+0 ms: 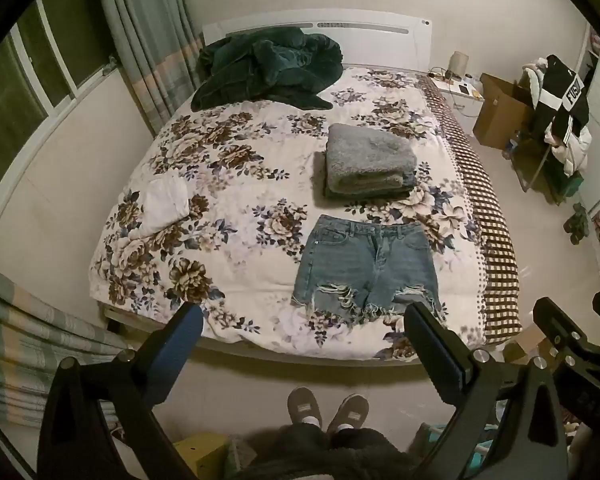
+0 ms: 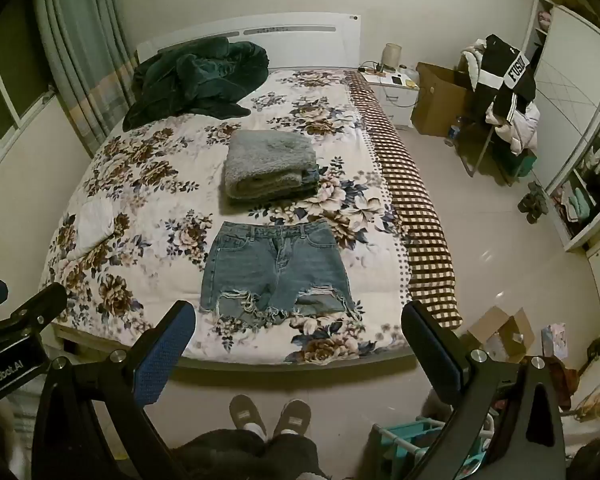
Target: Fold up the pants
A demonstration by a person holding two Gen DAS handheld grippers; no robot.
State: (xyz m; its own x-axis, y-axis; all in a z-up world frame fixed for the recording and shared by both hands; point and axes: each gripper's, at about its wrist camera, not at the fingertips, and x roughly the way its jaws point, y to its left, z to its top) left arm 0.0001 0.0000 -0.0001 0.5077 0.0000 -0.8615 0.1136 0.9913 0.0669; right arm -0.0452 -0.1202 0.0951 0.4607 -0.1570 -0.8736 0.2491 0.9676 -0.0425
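Observation:
A pair of ripped blue denim shorts (image 1: pixel 366 268) lies flat and unfolded near the foot of the bed, waistband away from me; it also shows in the right wrist view (image 2: pixel 278 270). My left gripper (image 1: pixel 304 320) is open and empty, held above the foot edge of the bed just short of the shorts' frayed hems. My right gripper (image 2: pixel 298 320) is open and empty at the same height, to the right of the left one; its fingers (image 1: pixel 556 320) show in the left wrist view.
A folded grey fluffy stack (image 1: pixel 366 162) lies beyond the shorts. A dark green blanket (image 1: pixel 268 66) is bunched by the headboard. A white cloth (image 1: pixel 166 206) lies at the bed's left. The floral bedspread (image 1: pixel 240 184) covers the bed. A clothes-laden chair (image 2: pixel 504 92) and boxes (image 2: pixel 500 332) stand right.

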